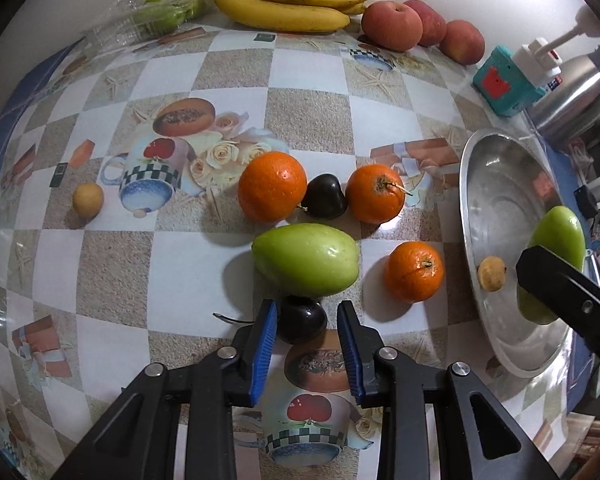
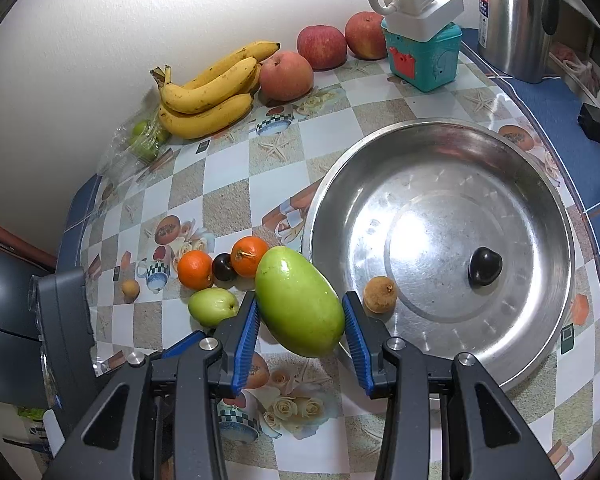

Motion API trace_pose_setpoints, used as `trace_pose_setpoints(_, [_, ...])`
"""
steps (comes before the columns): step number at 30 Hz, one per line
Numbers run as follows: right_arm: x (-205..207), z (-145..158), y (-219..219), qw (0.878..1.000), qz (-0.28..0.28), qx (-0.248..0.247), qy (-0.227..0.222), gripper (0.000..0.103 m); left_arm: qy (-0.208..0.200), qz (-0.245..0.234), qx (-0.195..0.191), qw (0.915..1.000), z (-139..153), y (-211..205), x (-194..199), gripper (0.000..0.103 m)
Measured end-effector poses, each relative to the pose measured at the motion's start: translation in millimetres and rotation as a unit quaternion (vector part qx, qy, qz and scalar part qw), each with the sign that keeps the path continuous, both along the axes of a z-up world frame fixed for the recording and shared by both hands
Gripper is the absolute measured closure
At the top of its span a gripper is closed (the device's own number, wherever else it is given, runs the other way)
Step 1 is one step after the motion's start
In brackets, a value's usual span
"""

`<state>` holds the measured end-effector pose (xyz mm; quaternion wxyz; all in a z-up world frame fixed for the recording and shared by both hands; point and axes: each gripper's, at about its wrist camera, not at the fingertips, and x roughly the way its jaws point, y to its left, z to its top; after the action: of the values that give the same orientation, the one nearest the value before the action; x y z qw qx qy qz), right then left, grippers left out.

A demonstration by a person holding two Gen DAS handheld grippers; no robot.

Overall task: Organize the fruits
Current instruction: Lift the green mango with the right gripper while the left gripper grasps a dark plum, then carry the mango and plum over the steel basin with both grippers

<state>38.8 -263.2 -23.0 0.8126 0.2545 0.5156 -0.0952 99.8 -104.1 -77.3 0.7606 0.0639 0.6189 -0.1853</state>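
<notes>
My left gripper [image 1: 307, 322] is open around a dark plum [image 1: 302, 325] on the table; its left pad touches the plum. Beyond it lie a green mango [image 1: 306, 259], three oranges [image 1: 272, 186] and another dark plum [image 1: 324, 197]. My right gripper [image 2: 300, 316] is shut on a second green mango [image 2: 300, 302] and holds it above the near-left rim of the steel basin [image 2: 540, 184]. The basin holds a dark plum [image 2: 485, 266] and a small brown fruit [image 2: 379, 294]. In the left wrist view the held mango [image 1: 560, 240] hangs over the basin [image 1: 496, 184].
Bananas [image 2: 208, 88], three apples [image 2: 286, 76] and a clear bag of green fruit [image 2: 144, 140] line the back wall. A teal box [image 2: 424, 56] with a white power strip and a steel kettle [image 2: 512, 16] stand back right. A small yellow fruit [image 1: 88, 199] lies at left.
</notes>
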Motion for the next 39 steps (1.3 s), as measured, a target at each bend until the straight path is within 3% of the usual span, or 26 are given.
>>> trace_pose_setpoints(11, [-0.3, 1.0, 0.0, 1.0, 0.0, 0.005, -0.003, 0.06, -0.007, 0.0, -0.002, 1.0, 2.1, 0.2, 0.3, 0.078])
trace_pose_setpoints(25, [-2.3, 8.0, -0.8, 1.0, -0.002, 0.004, -0.013, 0.06, -0.058, 0.0, -0.055, 0.9968, 50.3, 8.4, -6.1, 0.078])
trace_pose_setpoints(39, [-6.6, -7.2, -24.3, 0.999, -0.034, 0.009, 0.01, 0.06, -0.101, -0.051, -0.09, 0.9895, 71.4, -27.9, -19.0, 0.078])
